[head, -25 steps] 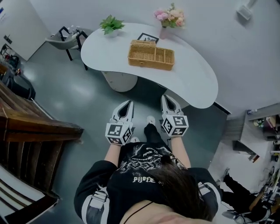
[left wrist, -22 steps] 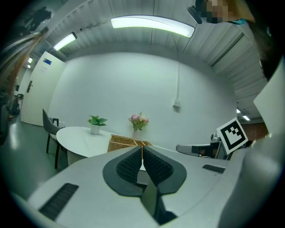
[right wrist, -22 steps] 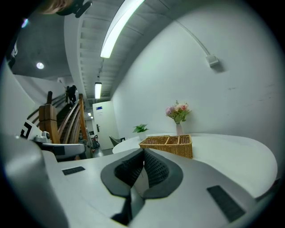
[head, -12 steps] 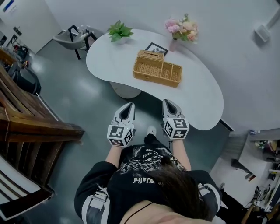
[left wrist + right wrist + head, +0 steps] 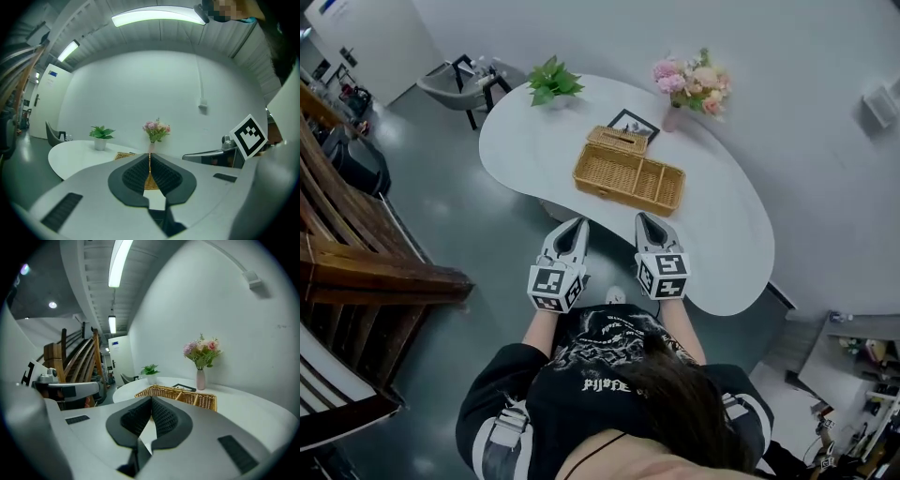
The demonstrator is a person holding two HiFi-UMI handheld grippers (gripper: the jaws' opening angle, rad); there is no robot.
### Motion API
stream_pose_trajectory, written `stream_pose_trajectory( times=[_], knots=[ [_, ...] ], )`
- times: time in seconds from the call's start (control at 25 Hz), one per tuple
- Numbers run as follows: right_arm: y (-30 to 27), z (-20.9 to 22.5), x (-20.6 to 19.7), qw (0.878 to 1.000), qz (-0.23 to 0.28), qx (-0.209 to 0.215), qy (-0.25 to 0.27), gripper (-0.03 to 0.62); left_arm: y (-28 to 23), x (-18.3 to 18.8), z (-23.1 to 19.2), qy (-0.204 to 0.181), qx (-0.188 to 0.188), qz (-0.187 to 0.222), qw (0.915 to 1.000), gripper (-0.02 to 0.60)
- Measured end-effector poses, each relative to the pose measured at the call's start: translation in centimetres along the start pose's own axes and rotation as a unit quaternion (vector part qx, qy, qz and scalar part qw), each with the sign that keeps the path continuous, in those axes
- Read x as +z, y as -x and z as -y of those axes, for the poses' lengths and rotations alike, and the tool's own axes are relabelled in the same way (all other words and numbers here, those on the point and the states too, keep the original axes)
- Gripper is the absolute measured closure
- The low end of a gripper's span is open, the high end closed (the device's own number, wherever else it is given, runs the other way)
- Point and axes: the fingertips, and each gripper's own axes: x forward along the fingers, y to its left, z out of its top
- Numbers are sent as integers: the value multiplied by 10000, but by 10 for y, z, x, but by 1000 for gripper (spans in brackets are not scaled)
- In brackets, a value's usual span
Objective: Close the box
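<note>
A wicker box with compartments stands open on the white table, its lid tipped up at the far side. Both grippers hover side by side at the table's near edge, short of the box. My left gripper is shut and holds nothing; my right gripper is shut and empty too. In the left gripper view the left gripper points at the box, mostly hidden behind the jaws. In the right gripper view the right gripper has the box just ahead, to its right.
A potted plant, a vase of flowers and a small framed picture stand behind the box. A chair is at the table's far left. Wooden stairs rise at the left, with grey floor between.
Both grippers have moved forward together to the table's near edge. The box now lies closer ahead of them. Both stay shut.
</note>
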Motion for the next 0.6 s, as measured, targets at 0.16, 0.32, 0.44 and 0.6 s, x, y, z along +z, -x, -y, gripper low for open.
stream_pose_trajectory(
  times=[0.16, 0.32, 0.44, 0.6],
  knots=[
    [-13, 13, 9, 9997, 32, 181, 134, 569, -25, 2, 5, -1, 89, 44, 10000, 554],
    [-21, 29, 14, 9997, 100, 182, 112, 569, -40, 4, 8, -35, 234, 124, 9996, 554],
    [-24, 40, 18, 9998, 171, 95, 95, 569, -45, 9, 7, -69, 305, 258, 9992, 554],
    [-28, 55, 25, 9998, 205, 4, 36, 569, -54, 13, 1, -32, 390, 275, 9989, 554]
  ],
)
